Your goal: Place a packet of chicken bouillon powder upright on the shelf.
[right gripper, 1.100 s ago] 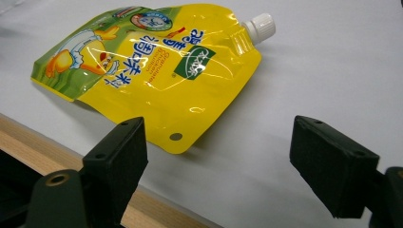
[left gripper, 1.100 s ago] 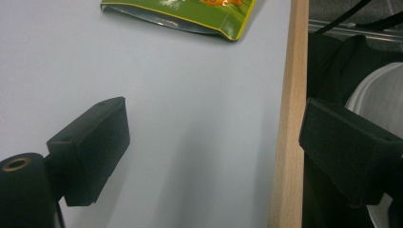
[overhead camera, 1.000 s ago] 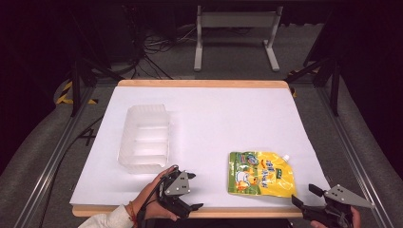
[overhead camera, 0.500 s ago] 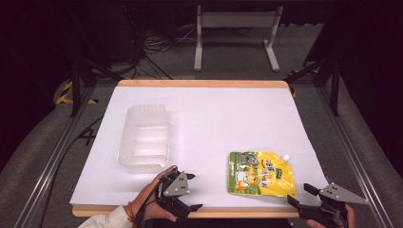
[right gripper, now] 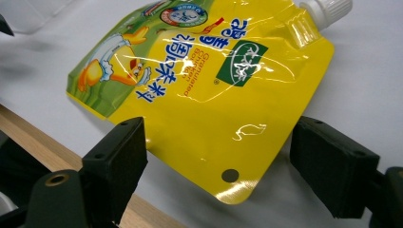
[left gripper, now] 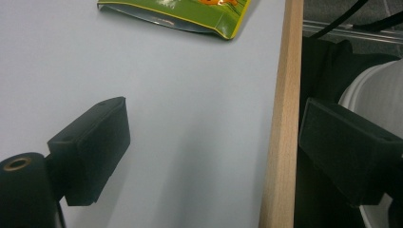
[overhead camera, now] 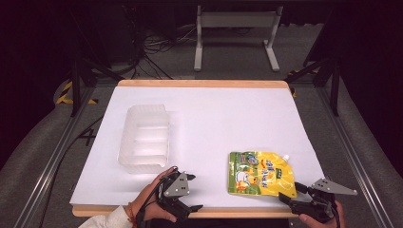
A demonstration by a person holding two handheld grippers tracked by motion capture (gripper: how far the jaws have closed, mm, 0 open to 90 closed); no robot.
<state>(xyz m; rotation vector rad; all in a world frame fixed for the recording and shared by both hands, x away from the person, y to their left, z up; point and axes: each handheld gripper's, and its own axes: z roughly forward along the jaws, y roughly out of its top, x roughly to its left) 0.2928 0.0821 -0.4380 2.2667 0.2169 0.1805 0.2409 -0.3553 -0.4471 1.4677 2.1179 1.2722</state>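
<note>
A yellow and green spouted pouch [overhead camera: 260,173] lies flat on the white table [overhead camera: 228,118] near its front right. My right gripper [overhead camera: 291,192] is open at the pouch's near right corner. In the right gripper view the pouch [right gripper: 204,80] has its bottom corner between the spread jaws of the right gripper [right gripper: 218,161], with its white cap [right gripper: 328,8] at the far end. My left gripper [overhead camera: 195,192] is held open at the front edge, left of the pouch. In the left gripper view the left gripper [left gripper: 218,142] holds nothing, and a pouch corner [left gripper: 190,12] lies farther off.
A clear plastic tray [overhead camera: 145,140] stands on the left half of the table, just beyond the left hand. The table's wooden front edge [left gripper: 285,118] runs between the left jaws. A metal stand [overhead camera: 235,33] and cables are on the floor behind.
My right gripper has crept left along the front edge toward the pouch's corner. The left gripper, pouch and tray have not moved.
</note>
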